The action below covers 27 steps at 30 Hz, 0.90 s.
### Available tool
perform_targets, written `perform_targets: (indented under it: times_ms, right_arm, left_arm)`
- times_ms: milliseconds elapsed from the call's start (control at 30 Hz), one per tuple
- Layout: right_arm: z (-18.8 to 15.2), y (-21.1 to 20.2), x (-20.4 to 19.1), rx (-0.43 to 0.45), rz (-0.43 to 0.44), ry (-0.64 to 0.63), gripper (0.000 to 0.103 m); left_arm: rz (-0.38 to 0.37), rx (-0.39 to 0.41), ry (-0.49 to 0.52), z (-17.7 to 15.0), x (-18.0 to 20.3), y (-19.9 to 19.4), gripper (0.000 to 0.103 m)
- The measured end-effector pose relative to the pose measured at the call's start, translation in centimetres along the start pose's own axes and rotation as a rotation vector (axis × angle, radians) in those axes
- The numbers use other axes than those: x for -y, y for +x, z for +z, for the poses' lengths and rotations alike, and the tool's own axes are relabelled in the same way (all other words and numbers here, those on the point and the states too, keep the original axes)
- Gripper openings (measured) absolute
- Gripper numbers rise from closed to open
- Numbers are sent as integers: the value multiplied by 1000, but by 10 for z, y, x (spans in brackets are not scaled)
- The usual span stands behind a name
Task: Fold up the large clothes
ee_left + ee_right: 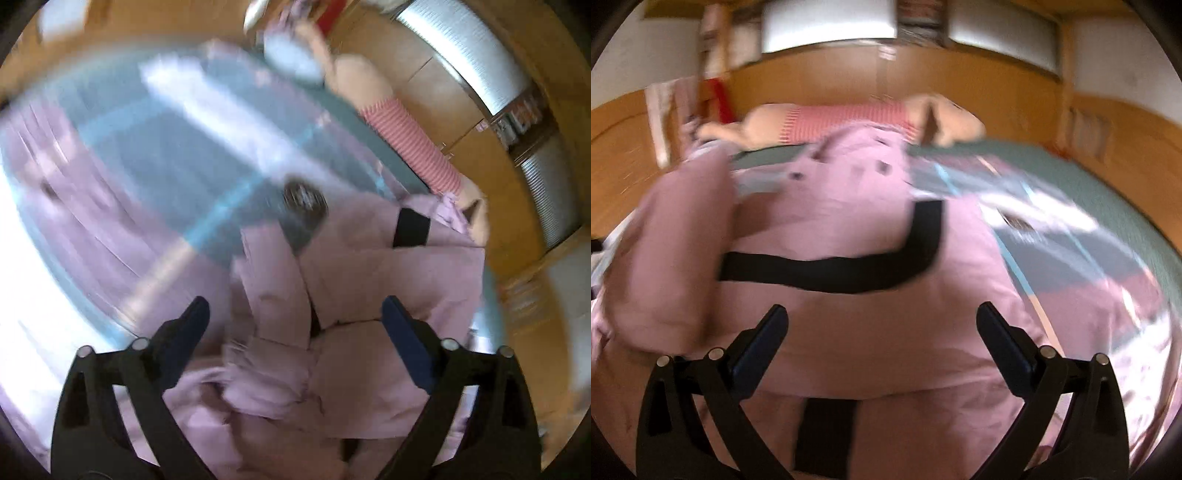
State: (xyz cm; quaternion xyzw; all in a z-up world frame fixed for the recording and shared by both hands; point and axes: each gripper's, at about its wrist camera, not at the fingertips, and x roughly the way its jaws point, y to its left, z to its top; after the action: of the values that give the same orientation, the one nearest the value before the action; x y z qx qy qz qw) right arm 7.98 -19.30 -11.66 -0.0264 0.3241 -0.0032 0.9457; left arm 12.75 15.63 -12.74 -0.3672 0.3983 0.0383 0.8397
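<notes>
Item: large pink fabric garment with black straps (857, 229), laid crumpled on a green mat under a glossy clear sheet (1089, 206). No containers are seen. Left tongs (295, 317) are spread above pink folds, nothing pinched. Right tongs (882, 325) are spread over the garment, nothing pinched. A striped-sleeved arm (413, 144) is noted at the far edge.

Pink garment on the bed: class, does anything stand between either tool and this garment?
Nothing visible does. The left tool stands open directly above the bunched pink garment, and the right tool is open over its flat part with the black stripe. The striped plush toy lies beyond the garment, at its far edge.
</notes>
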Motion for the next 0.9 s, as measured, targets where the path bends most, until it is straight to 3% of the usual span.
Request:
perform_targets:
  times_ms: [33, 100, 133, 167, 200, 233, 267, 300, 433, 600, 733, 800, 833, 867, 900]
  right_arm:
    - [-3, -4, -7, 19, -4, -37, 102]
    - [-8, -14, -18, 75, -27, -93, 102]
    - [-9, -19, -23, 102, -41, -124, 102]
    - [-9, -23, -27, 123, -54, -153, 102]
    - [-9, -27, -30, 140, -64, -171, 102]
    - [-8, -30, -32, 155, -71, -182, 102]
    - [-8, -34, -33, 174, -68, -184, 102]
    - [-7, -38, -32, 187, -54, -178, 102]
    - [-7, -55, -43, 204, 103, -218, 102]
    - [-25, -51, -90, 144, 174, -429, 102]
    - [-16, -51, -92, 159, 187, -383, 101]
    - [-5, -43, -76, 137, 179, -292, 69]
    - [-2, -37, -70, 101, 210, -251, 42]
    - [0, -34, -64, 79, 233, -215, 23]
    - [4, -31, -52, 74, 256, -148, 23]
  left_arm:
    - [-47, -42, -25, -1, -1, 9, 86]
    - [-158, -49, -37, 3, 1, 11, 78]
    - [-174, -38, -32, 2, 0, 7, 67]
    - [-195, -20, -13, 1, 3, 0, 43]
    - [-237, -19, 23, 1, 11, -4, 29]
    - [-292, -37, 40, 5, 14, -5, 17]
    - [-362, -64, 47, 3, 18, -5, 12]
    - [-446, -93, 59, -1, 26, -5, 11]
    - [-597, -162, 230, -16, 58, -11, 11]
    - [-631, -227, 357, -45, 91, -16, 12]
    - [-630, -263, 417, -59, 107, -7, 12]
    - [-614, -257, 450, -61, 110, -7, 18]
    - [-609, -256, 454, -61, 111, -7, 25]
    - [-610, -255, 452, -61, 110, -7, 26]
    - [-615, -257, 445, -59, 107, -4, 26]
